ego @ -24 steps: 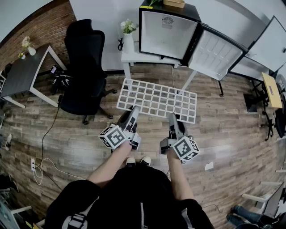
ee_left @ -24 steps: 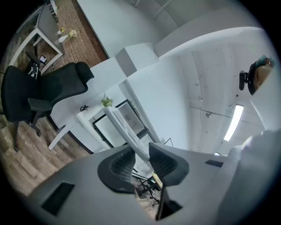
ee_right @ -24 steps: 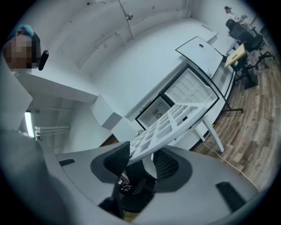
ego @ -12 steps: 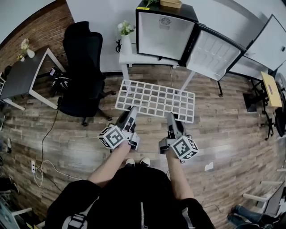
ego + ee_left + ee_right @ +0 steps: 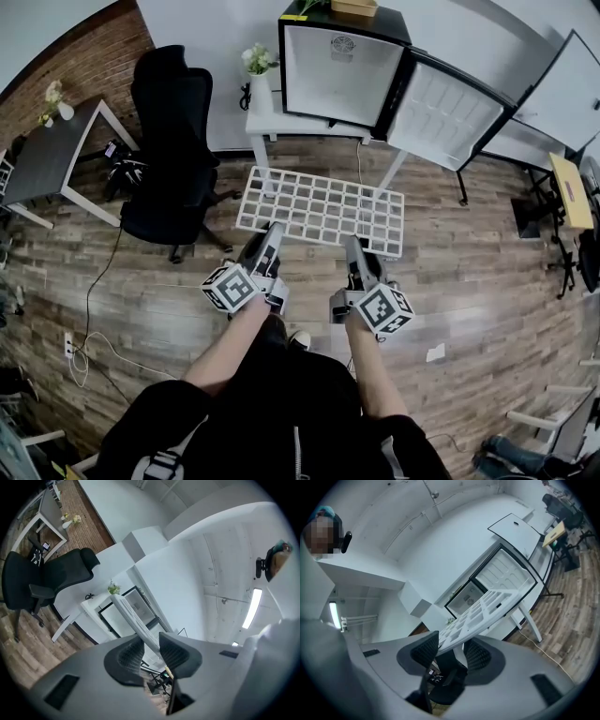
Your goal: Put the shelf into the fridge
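Head view looks down on a white grid shelf (image 5: 323,208) held roughly level above the wood floor (image 5: 169,281) at the frame's centre. Its far edge faces the open fridge (image 5: 342,64) at top centre, and the shelf is not yet inside. The left gripper (image 5: 273,230) is clamped on the shelf's near edge toward its left end, and the right gripper (image 5: 352,244) is clamped on the same edge toward its right end. Each gripper view shows the shelf pinched between both pads. The fridge stands on a white worktop (image 5: 267,120), its door (image 5: 441,103) swung wide to the right. A vase of flowers (image 5: 257,75) stands just left of the fridge. A black office chair (image 5: 173,141) sits at the left.
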Demonstrator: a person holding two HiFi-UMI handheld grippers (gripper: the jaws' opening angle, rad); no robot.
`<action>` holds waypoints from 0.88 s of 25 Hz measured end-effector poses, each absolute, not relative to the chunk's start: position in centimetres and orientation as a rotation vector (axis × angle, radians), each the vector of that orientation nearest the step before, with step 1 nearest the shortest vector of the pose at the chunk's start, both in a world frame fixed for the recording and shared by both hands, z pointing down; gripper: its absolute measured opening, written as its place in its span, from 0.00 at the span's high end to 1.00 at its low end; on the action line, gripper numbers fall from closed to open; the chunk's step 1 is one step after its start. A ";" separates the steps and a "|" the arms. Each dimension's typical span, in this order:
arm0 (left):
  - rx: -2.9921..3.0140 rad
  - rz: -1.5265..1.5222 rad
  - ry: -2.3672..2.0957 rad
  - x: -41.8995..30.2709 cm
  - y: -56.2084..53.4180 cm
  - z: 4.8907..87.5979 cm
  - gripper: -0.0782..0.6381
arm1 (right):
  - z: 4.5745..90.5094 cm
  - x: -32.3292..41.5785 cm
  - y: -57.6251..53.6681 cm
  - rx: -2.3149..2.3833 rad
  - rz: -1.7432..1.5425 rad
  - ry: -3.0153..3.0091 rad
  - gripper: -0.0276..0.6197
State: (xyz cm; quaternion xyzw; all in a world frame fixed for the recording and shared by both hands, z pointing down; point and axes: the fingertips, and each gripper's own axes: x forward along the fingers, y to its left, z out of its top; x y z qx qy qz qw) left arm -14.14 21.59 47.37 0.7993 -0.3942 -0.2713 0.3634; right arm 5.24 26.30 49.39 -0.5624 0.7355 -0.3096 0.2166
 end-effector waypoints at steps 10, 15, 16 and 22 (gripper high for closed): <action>2.042 -0.691 -1.035 -12.9 18.2 48.0 0.73 | 50.1 6.6 22.8 -1.546 -0.888 2.039 0.68; 2.032 -0.685 -1.029 -12.3 14.8 48.4 0.73 | 50.5 7.3 19.5 -1.550 -0.884 2.028 0.68; 2.031 -0.685 -1.025 -12.1 14.0 48.5 0.73 | 50.5 7.4 18.8 -1.555 -0.884 2.027 0.68; 2.030 -0.680 -0.993 -11.4 8.6 48.6 0.73 | 50.3 7.9 13.9 -1.593 -0.889 2.022 0.68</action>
